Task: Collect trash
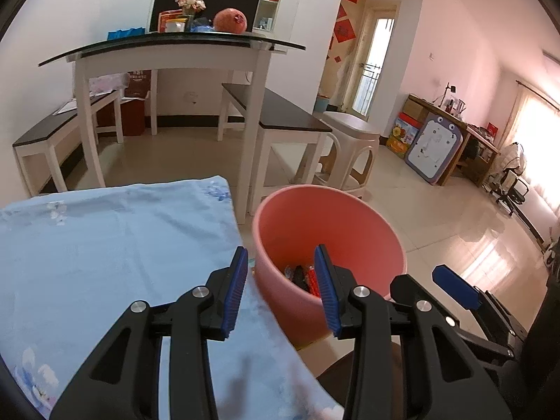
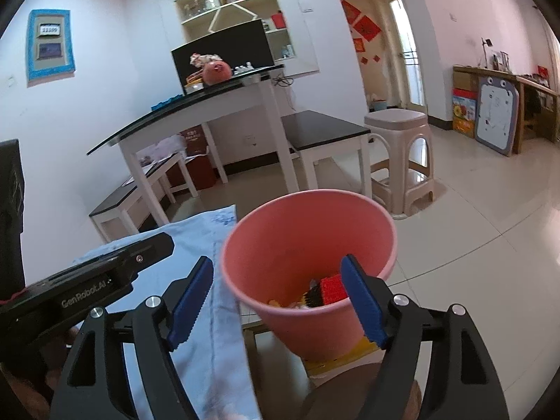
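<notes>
A pink plastic bin [image 1: 280, 231] stands beside the right edge of a table covered with a light blue cloth [image 1: 115, 245]. Red, black and orange wrappers [image 1: 303, 277] lie in its bottom; they also show in the right wrist view [image 2: 323, 292]. My left gripper [image 1: 281, 262] is open and empty, over the cloth's edge and the bin's near rim. My right gripper [image 2: 278, 273] is open and empty, straddling the bin [image 2: 276, 231] from above. The right gripper's blue pad shows at the right of the left wrist view [image 1: 455, 288].
A white table with a dark glass top [image 1: 175, 47] stands behind, with dark-topped benches [image 1: 276, 112] beside it. A beige plastic stool [image 1: 353, 147] stands past the bin. A yellow object [image 2: 336, 360] lies under the bin. Tiled floor [image 1: 437, 217] stretches to the right.
</notes>
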Demonstrator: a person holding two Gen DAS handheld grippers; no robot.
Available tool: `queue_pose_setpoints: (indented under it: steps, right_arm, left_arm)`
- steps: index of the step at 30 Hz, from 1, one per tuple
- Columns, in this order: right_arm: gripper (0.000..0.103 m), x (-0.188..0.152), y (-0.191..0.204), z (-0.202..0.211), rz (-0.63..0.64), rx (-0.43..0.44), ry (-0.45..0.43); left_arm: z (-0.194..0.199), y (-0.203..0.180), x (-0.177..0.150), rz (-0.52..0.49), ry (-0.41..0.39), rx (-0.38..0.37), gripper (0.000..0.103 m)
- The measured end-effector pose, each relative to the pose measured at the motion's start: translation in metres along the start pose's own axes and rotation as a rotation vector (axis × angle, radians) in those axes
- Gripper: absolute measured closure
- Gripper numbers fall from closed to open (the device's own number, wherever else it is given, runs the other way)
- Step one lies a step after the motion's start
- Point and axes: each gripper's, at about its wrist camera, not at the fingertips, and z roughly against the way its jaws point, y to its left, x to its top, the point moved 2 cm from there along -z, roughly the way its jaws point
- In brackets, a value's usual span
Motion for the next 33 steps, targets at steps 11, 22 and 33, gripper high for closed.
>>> queue_pose_setpoints:
  steps: [11, 22, 33]
  right_arm:
    - [0.027, -0.017, 0.038, 0.014, 0.068, 0.048, 0.033]
    - [0.025, -0.031, 0.07, 0.012, 0.093, 0.097, 0.077]
    - [0.025, -0.038, 0.096, 0.009, 0.129, 0.124, 0.095]
  left_arm:
    - [0.031, 0.02, -0.011, 0.037, -0.025, 0.039, 0.044]
    - [0.059, 0.045, -0.022, 0.06, -0.068, 0.138, 0.044]
    - [0.073, 0.077, -0.037, 0.115, -0.054, 0.209, 0.044]
